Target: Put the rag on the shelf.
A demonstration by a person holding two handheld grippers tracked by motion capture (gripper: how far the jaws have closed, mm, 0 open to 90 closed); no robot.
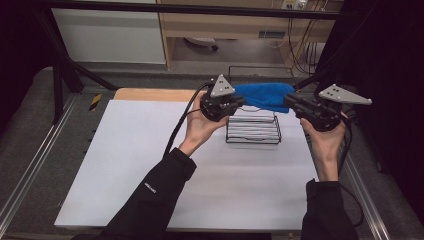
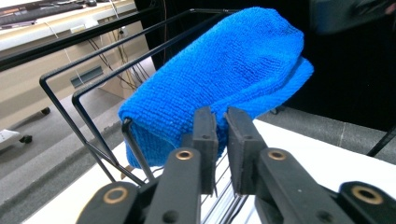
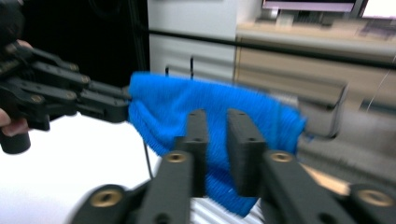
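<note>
A blue cloth (image 1: 265, 95) (image 2: 233, 65) (image 3: 159, 98) lies draped over the top of a black wire rack (image 1: 252, 131) (image 2: 60, 106) at the back of the table. My left gripper (image 1: 242, 102) (image 2: 222, 113) points level at the cloth's left end, its tips just short of the fabric. Its jaws stand a narrow slit apart with nothing between them. My right gripper (image 1: 288, 100) (image 3: 215, 114) faces the cloth's right end from the other side, also open by a narrow slit and empty. In the right gripper view the left gripper (image 3: 125, 105) touches the cloth's edge.
A white sheet (image 1: 150, 165) covers the table, with a strip of bare wood (image 1: 150, 94) at the back. Metal rails (image 1: 30, 170) run along both sides. A black frame bar (image 1: 200, 9) crosses above the far edge, with cabinets and cables behind.
</note>
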